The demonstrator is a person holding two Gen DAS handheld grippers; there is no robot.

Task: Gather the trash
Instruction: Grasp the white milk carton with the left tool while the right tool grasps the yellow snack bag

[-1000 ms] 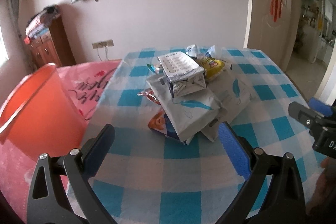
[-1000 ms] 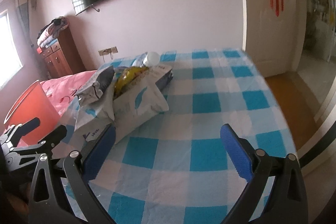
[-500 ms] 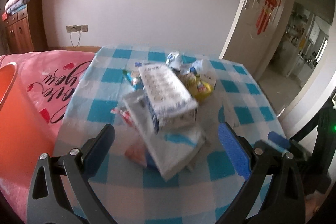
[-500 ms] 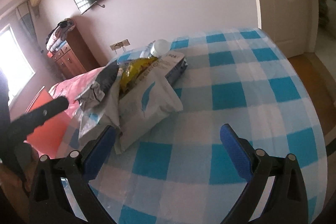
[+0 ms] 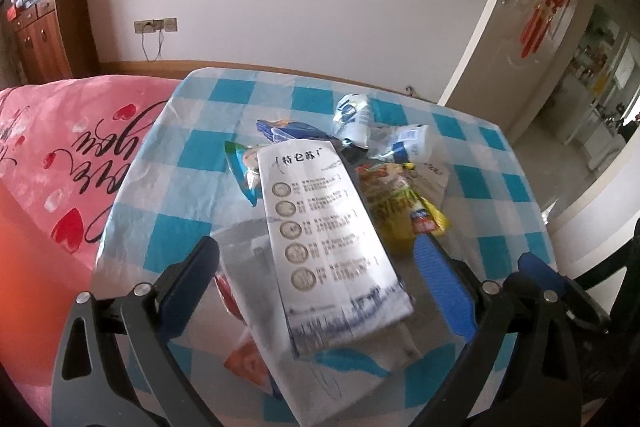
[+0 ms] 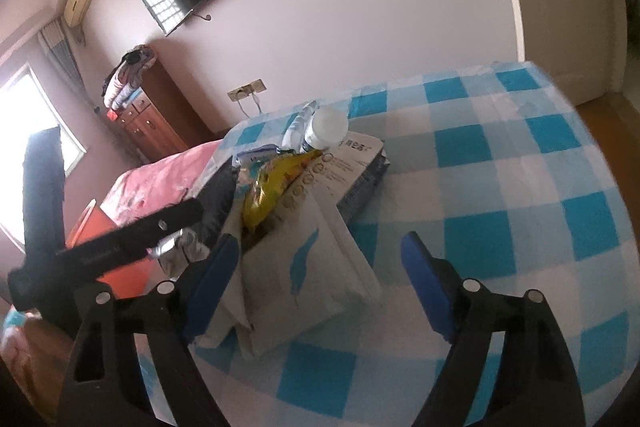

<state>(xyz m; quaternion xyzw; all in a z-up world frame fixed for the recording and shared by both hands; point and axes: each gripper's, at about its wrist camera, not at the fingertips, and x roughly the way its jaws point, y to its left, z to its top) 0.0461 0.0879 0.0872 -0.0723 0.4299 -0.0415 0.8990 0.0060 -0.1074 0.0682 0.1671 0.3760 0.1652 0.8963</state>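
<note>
A heap of trash (image 5: 332,227) is piled near the middle of a table (image 5: 192,163) covered in blue-and-white check. On top lies a white printed carton (image 5: 324,243), flattened and probably light but fairly stiff; its near end is judged the best place to be gripped. Beneath and beside it are soft white bags with a blue feather mark (image 6: 308,275), a yellow snack wrapper (image 6: 272,183), crinkly and likely slippery, and a plastic bottle (image 6: 324,127).

The left hand-held gripper (image 5: 320,267) is held wide, its jaws just closing a little, straddling the carton without pressing it. The right hand-held gripper (image 6: 320,267) has likewise narrowed slightly around a feather bag, nothing gripped.
</note>
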